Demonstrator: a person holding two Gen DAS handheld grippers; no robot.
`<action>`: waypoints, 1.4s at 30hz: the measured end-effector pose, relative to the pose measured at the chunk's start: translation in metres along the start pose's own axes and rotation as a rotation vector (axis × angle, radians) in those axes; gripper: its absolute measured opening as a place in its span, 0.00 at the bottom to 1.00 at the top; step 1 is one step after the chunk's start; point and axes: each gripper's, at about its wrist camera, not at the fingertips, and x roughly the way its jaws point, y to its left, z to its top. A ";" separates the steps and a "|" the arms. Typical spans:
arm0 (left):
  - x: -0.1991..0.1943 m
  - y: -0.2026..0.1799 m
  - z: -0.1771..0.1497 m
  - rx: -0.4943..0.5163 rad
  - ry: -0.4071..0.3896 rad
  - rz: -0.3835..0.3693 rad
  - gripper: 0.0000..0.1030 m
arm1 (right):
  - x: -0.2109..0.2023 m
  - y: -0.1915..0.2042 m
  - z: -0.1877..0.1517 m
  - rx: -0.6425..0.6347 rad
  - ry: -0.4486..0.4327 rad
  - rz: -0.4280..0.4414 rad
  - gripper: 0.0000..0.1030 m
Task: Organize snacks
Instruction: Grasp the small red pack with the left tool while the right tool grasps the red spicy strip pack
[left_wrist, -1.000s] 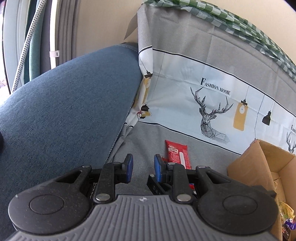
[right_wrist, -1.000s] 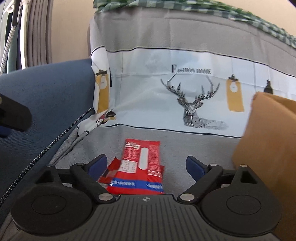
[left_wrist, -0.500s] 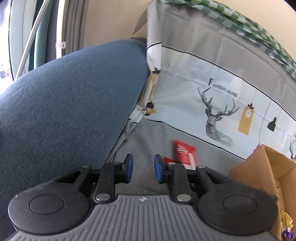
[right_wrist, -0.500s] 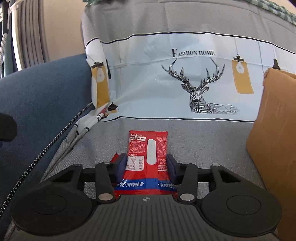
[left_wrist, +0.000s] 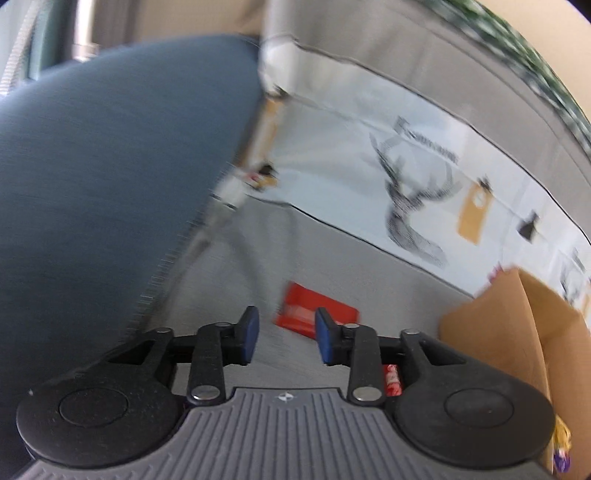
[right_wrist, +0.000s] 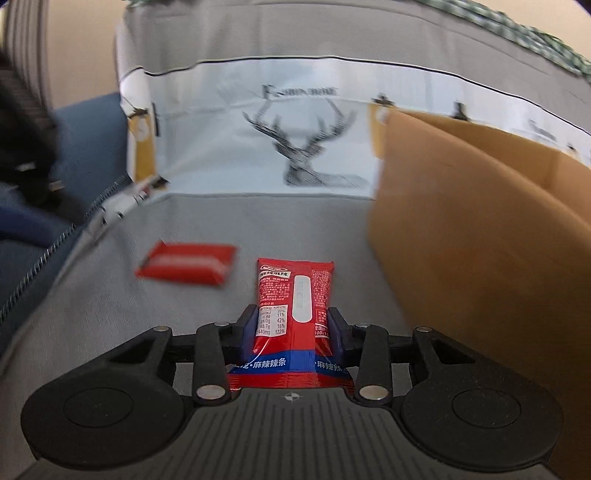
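My right gripper (right_wrist: 291, 328) is shut on a red and blue snack packet (right_wrist: 295, 295) and holds it above the grey seat cover, just left of the cardboard box (right_wrist: 461, 221). A second red packet (right_wrist: 186, 264) lies flat on the cover to the left; it also shows in the left wrist view (left_wrist: 314, 312). My left gripper (left_wrist: 283, 334) is empty, its blue pads a small gap apart, hovering just short of that packet. The cardboard box (left_wrist: 517, 325) stands to its right with wrapped snacks at its lower edge.
A blue sofa arm (left_wrist: 110, 166) rises on the left. The deer-print cover (right_wrist: 306, 147) drapes the sofa back behind. The box wall stands close to the right of my right gripper. Both views are motion-blurred.
My right gripper closed on the top red packet and lifted it off toward the right, uncovering the second packet. My left gripper swung right, its gap slightly wider.
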 end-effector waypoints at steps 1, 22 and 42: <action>0.007 -0.003 -0.001 0.018 0.014 -0.015 0.47 | -0.006 -0.004 -0.004 0.008 0.012 -0.012 0.42; 0.103 -0.058 -0.016 0.334 0.081 0.078 0.82 | 0.002 -0.011 -0.016 -0.026 0.029 0.010 0.58; 0.073 0.004 0.002 0.083 0.018 -0.013 0.46 | -0.012 -0.011 -0.023 -0.051 0.016 0.036 0.43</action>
